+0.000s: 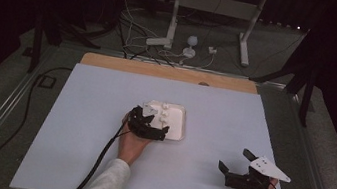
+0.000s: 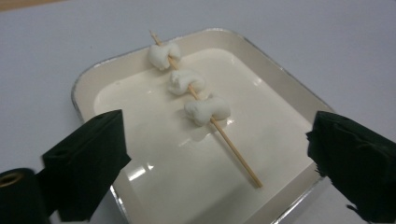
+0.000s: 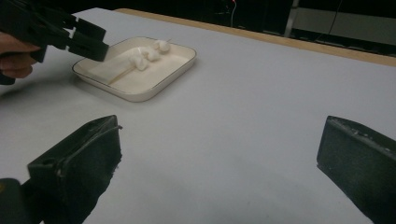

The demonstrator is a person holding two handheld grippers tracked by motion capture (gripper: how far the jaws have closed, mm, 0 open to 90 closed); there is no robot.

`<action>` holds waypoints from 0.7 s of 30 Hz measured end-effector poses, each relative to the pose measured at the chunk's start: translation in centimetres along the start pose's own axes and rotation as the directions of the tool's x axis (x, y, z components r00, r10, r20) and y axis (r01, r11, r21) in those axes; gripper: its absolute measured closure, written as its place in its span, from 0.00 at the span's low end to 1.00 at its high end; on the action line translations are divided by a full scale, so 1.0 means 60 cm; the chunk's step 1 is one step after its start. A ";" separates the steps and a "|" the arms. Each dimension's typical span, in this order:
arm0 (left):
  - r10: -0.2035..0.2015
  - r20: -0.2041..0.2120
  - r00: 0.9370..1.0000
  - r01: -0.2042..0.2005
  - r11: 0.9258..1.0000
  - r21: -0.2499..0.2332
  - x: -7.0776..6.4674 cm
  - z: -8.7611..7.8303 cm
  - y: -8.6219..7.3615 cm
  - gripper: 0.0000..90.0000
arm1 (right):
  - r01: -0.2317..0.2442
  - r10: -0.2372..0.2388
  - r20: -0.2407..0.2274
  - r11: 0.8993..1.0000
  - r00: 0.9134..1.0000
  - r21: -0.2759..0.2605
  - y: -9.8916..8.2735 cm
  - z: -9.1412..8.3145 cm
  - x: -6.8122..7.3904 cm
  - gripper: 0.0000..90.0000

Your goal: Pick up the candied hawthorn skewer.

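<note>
In the tray (image 2: 88, 86), a skewer (image 2: 233, 151) threads three white lumps.

Both grippers matte black, blocky two-jaw units: left gripper (image 1: 151, 118) trails a black cable (image 1: 98, 162) toward 6 o'clock, right gripper (image 1: 236, 161) carries a grey three-cornered plate (image 1: 269, 167) with small dark holes, cable looped at its 5 o'clock. Jaw pads look rubbery, scuffed edges. Sleeves (image 1: 104, 186) light grey, knit.

A pale grey sheet (image 1: 204, 181) covers the wooden tabletop (image 1: 170, 72), and beyond it white stand legs (image 1: 212, 10) and loose cables (image 1: 133, 44) sit on the floor.
</note>
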State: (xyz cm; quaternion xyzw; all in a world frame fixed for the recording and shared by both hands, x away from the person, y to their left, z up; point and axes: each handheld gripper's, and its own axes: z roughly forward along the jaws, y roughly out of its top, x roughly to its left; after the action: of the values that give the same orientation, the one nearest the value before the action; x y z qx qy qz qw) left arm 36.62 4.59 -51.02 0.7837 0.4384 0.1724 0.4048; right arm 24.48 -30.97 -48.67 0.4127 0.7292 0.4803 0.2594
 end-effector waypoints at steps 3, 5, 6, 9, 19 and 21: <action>0.022 -0.025 0.999 -0.021 0.999 0.037 -0.011 0.012 -0.001 0.17 | -0.002 0.002 0.000 1.000 1.000 0.001 0.000 0.000 0.000 0.00; 0.034 -0.039 0.999 -0.032 0.997 0.064 -0.015 0.019 -0.003 0.20 | -0.004 0.004 0.002 1.000 1.000 0.000 0.000 -0.001 -0.001 0.00; 0.038 -0.046 0.998 -0.034 0.996 0.079 -0.016 0.022 -0.004 0.24 | -0.005 0.005 0.002 1.000 1.000 -0.001 0.000 -0.001 -0.001 0.00; 0.049 -0.067 0.997 -0.040 0.992 0.119 -0.018 0.028 -0.009 0.38 | -0.004 0.004 0.001 1.000 1.000 -0.003 0.000 -0.001 -0.002 0.00; 0.002 -0.095 0.996 0.013 0.988 0.151 0.006 0.016 -0.001 0.88 | 0.000 0.000 -0.005 1.000 1.000 0.002 -0.001 0.000 0.000 0.00; -0.018 -0.104 0.994 0.034 0.988 0.154 0.009 0.016 0.000 0.94 | -0.001 0.001 -0.007 1.000 1.000 0.004 -0.001 0.001 0.000 0.00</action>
State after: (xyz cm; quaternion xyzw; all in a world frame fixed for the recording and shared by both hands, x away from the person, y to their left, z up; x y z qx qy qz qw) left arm 37.48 4.56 -51.67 0.7972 0.4807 0.1722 0.3220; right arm 24.51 -30.94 -48.75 0.4118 0.7308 0.4806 0.2556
